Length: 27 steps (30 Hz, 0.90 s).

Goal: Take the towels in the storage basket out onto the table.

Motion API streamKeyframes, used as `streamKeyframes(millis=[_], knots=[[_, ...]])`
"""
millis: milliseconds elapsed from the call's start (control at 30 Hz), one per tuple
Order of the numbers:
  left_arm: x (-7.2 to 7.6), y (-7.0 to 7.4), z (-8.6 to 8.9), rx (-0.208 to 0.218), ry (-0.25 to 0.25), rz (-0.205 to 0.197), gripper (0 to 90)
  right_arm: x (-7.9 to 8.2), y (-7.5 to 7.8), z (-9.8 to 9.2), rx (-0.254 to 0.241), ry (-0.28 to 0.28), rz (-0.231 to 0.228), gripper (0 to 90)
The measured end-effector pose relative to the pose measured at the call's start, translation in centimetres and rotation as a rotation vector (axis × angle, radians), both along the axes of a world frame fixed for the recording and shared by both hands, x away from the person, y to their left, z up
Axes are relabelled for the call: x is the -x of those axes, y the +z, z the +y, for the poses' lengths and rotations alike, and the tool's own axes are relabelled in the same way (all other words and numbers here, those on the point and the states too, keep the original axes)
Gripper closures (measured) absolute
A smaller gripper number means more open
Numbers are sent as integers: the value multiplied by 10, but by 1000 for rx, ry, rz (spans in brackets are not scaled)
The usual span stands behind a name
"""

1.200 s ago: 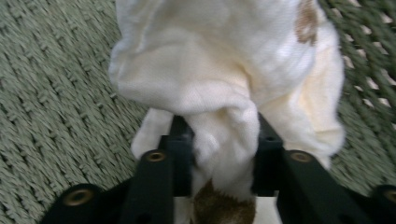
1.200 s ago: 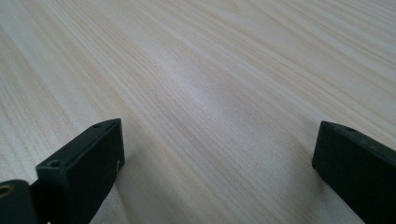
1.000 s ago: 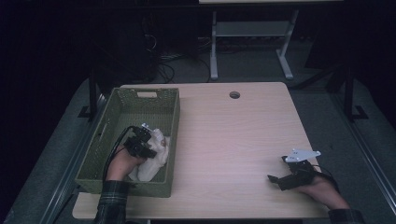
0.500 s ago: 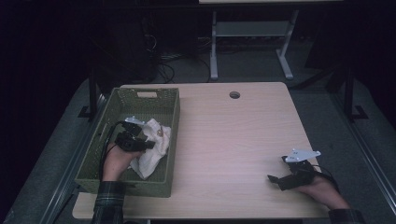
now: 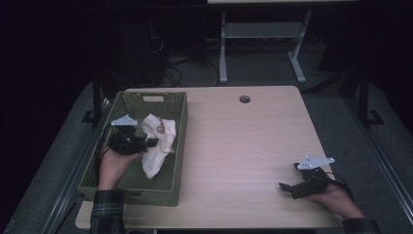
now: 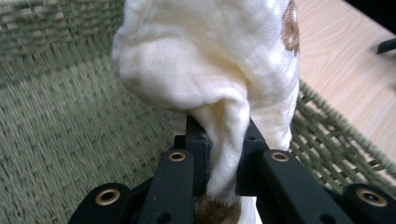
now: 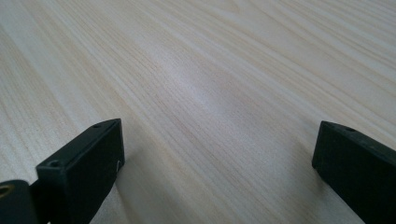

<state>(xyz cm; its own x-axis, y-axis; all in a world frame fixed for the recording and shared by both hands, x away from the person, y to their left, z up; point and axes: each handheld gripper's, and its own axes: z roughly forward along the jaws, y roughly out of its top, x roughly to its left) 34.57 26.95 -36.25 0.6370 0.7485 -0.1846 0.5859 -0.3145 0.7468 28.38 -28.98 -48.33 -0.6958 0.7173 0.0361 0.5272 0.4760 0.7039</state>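
A cream cloth (image 5: pixel 157 141) with brown marks hangs bunched over the green woven basket (image 5: pixel 168 105) at the table's left. My left gripper (image 5: pixel 148 143) is shut on the cloth (image 6: pixel 224 70), whose fabric is pinched between the two black jaws, and holds it lifted above the basket floor (image 6: pixel 60 126). My right gripper (image 5: pixel 288 187) rests low on the wooden table (image 5: pixel 243 146) near the front right corner. Its jaws stand wide apart with only bare tabletop (image 7: pixel 210 93) between them.
The basket's right wall (image 6: pixel 336 154) stands between the cloth and the open tabletop. A round cable hole (image 5: pixel 244 99) sits near the table's far edge. A white desk frame (image 5: pixel 258 34) and cables lie on the dark floor behind.
My left gripper has risen and drawn back toward the basket's left side, lifting the cloth off the basket floor so that it hangs. The right gripper has stayed still.
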Motion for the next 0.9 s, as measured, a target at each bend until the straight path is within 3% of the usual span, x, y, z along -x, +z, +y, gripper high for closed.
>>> streamKeyframes(millis=[600,900], knots=[[6,32,-11,109,-39,-85,790,0,0,0,-1,0,1,18],[4,51,-34,147,-100,-123,790,0,0,1,-2,5,2,17]])
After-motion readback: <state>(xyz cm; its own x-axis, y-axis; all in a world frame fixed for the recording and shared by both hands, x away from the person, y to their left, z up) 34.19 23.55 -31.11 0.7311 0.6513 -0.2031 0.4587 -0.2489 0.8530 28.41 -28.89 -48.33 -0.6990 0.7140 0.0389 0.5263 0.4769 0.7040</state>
